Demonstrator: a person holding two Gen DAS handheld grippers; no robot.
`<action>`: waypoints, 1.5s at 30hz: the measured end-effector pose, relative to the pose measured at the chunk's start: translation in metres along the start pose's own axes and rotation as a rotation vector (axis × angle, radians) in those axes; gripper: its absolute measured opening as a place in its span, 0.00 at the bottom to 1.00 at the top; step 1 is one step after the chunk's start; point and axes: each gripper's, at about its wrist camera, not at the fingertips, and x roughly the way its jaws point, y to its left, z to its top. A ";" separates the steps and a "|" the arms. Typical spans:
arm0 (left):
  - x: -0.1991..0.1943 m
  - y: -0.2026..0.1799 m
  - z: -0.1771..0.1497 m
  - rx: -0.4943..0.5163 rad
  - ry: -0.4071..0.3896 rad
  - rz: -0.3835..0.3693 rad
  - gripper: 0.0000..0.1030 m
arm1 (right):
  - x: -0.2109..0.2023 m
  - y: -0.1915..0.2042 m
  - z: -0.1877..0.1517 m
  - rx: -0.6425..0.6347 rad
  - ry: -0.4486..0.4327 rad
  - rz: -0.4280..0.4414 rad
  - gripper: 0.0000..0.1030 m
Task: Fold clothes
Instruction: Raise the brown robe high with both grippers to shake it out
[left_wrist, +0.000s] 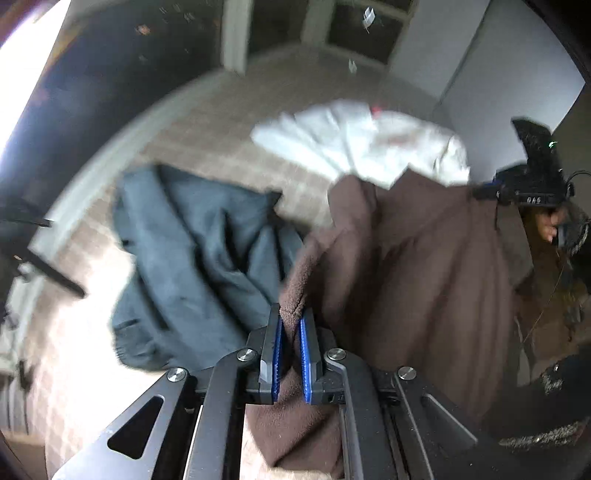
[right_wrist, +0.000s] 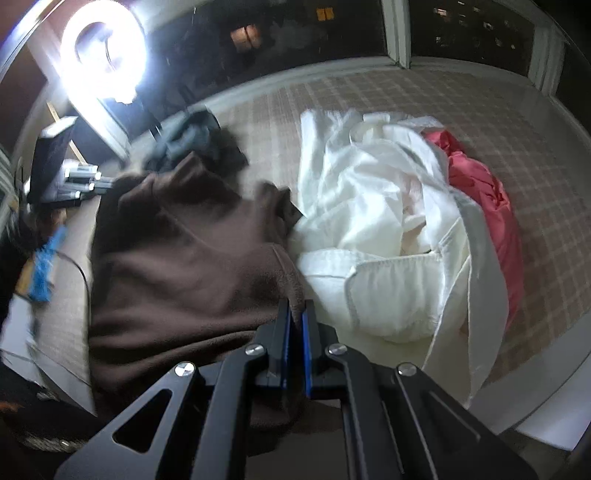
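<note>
Left gripper (left_wrist: 291, 317) and right gripper (right_wrist: 295, 314) both clamped on brown fleece (right_wrist: 184, 266) (white garment (right_wrist: 388, 229) beside)

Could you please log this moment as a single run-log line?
left gripper: shut on brown fleece | right gripper: shut on brown fleece | white garment, grey garment: unfolded on bed

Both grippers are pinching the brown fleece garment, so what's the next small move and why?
Probably draw the two grippers apart to stretch the held edge. The left gripper and right gripper each clamp the brown fleece garment, which looks rumpled and crowds the white garment and grey-blue garment.
</note>
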 end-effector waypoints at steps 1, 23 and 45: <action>-0.019 0.000 -0.003 -0.015 -0.035 0.009 0.07 | -0.009 0.001 0.001 0.022 -0.031 0.028 0.05; -0.461 -0.096 -0.175 -0.166 -0.658 0.497 0.07 | -0.284 0.348 0.011 -0.444 -0.700 -0.163 0.04; -0.579 -0.115 -0.320 -0.281 -0.628 0.744 0.07 | -0.275 0.516 -0.026 -0.623 -0.805 -0.155 0.04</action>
